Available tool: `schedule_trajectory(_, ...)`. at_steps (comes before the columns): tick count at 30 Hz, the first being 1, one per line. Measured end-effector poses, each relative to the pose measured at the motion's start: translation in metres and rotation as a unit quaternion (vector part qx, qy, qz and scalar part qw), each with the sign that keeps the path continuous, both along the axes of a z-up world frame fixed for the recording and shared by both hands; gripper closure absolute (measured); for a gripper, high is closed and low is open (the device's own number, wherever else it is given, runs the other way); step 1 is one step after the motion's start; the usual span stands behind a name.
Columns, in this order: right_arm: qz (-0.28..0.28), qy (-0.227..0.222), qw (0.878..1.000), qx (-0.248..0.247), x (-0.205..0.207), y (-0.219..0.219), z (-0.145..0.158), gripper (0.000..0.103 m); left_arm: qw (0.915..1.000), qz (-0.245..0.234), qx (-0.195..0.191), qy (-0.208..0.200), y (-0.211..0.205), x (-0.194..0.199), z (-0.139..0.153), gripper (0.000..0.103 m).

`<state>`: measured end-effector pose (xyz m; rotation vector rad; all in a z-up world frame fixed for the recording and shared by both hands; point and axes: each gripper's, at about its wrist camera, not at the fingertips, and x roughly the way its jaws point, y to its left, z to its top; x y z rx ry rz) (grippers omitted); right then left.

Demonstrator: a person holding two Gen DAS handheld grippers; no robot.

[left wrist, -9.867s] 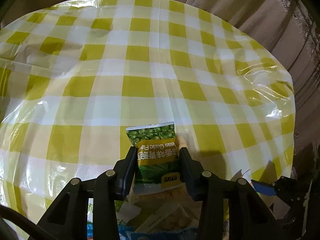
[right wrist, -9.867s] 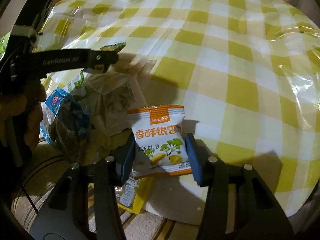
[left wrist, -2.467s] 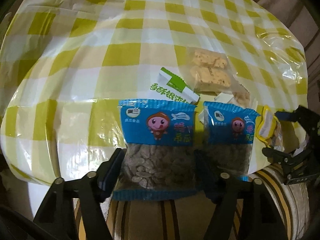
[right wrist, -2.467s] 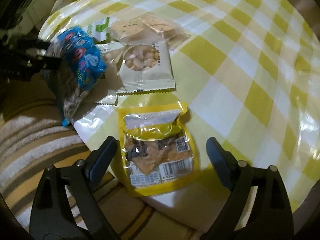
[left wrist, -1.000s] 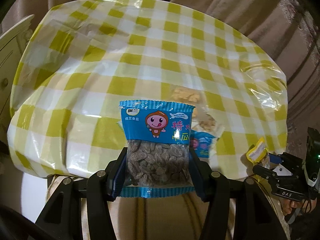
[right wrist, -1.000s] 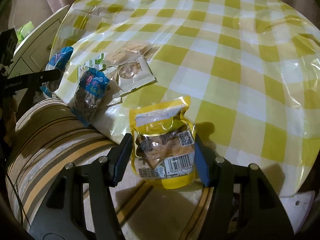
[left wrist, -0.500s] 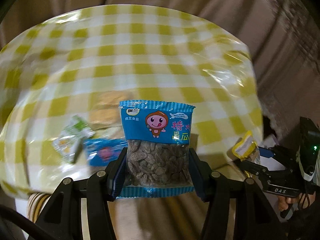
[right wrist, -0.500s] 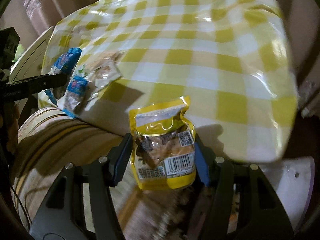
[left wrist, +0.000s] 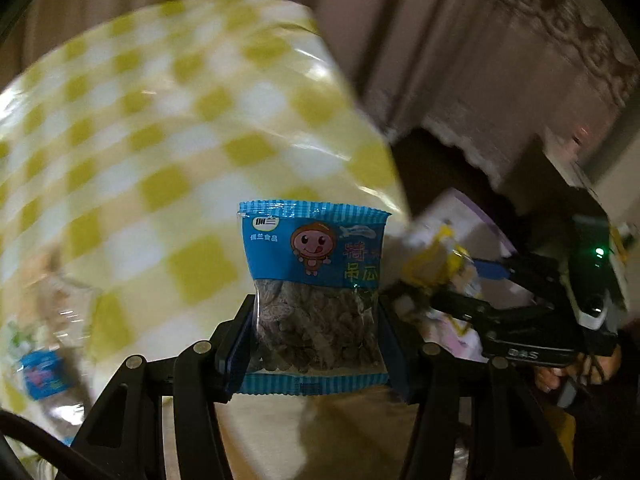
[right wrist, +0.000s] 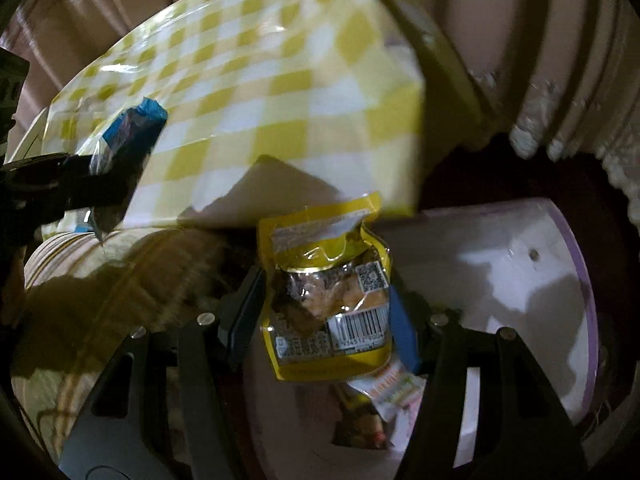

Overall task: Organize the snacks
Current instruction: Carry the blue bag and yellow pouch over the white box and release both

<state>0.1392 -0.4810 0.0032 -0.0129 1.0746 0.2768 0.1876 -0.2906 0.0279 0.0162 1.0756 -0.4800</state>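
Note:
My left gripper (left wrist: 316, 344) is shut on a blue seed packet (left wrist: 314, 288) with a cartoon face, held upright in front of the checked table's right edge. My right gripper (right wrist: 324, 332) is shut on a yellow snack pouch (right wrist: 326, 300) with a barcode, held above a white bin (right wrist: 500, 272) with a purple rim. In the left wrist view the right gripper (left wrist: 432, 300) with its yellow pouch (left wrist: 436, 264) shows at right, over the same bin (left wrist: 472, 220). In the right wrist view the left gripper's blue packet (right wrist: 128, 132) shows at far left.
Several packets (right wrist: 376, 404) lie in the bin's bottom. The yellow-and-white checked table (left wrist: 160, 152) fills the left; another blue packet (left wrist: 40, 372) lies blurred near its lower left edge. A striped cushion (right wrist: 100, 280) sits below the table. Curtains (left wrist: 480, 40) hang behind.
Both grippers swung to the right with their packets, away from the snack pile. The table slid left in both views and the white bin came under the right gripper.

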Motion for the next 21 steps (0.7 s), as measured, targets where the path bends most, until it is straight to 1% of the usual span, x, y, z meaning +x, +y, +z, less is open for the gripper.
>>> schedule_trajectory(1,-0.007,0.003,1.0,0.0,-0.002,-0.007,-0.003,0.041,0.9999,-0.012,-0.002,0.008,-0.009,0.001,-0.003,0.046)
schedule_trajectory(4,-0.029,0.014,0.999,-0.001,-0.009,-0.028,-0.012,0.041,0.9985,-0.048,0.017,0.019,-0.041,0.0,-0.013,0.046)
schedule_trajectory(6,-0.039,0.02,0.999,0.001,-0.016,-0.04,-0.018,0.041,0.9962,-0.073,0.009,0.045,-0.059,0.0,-0.022,0.046)
schedule_trajectory(7,-0.042,0.024,0.999,0.002,-0.018,-0.044,-0.021,0.041,0.9954,-0.079,0.01,0.053,-0.063,0.0,-0.025,0.046)
schedule_trajectory(9,-0.044,0.031,0.999,0.003,-0.022,-0.049,-0.026,0.04,0.9931,-0.095,0.03,0.061,-0.08,-0.001,-0.033,0.046)
schedule_trajectory(13,-0.051,0.045,0.998,0.009,-0.027,-0.054,-0.037,0.04,0.9896,-0.111,0.045,0.079,-0.099,0.001,-0.045,0.046)
schedule_trajectory(17,-0.045,0.052,0.998,0.011,-0.032,-0.055,-0.044,0.04,0.9861,-0.121,0.061,0.096,-0.112,0.004,-0.055,0.046)
schedule_trajectory(21,-0.035,0.062,0.997,0.016,-0.031,-0.054,-0.051,0.037,0.9842,-0.124,0.062,0.11,-0.118,0.009,-0.063,0.043)
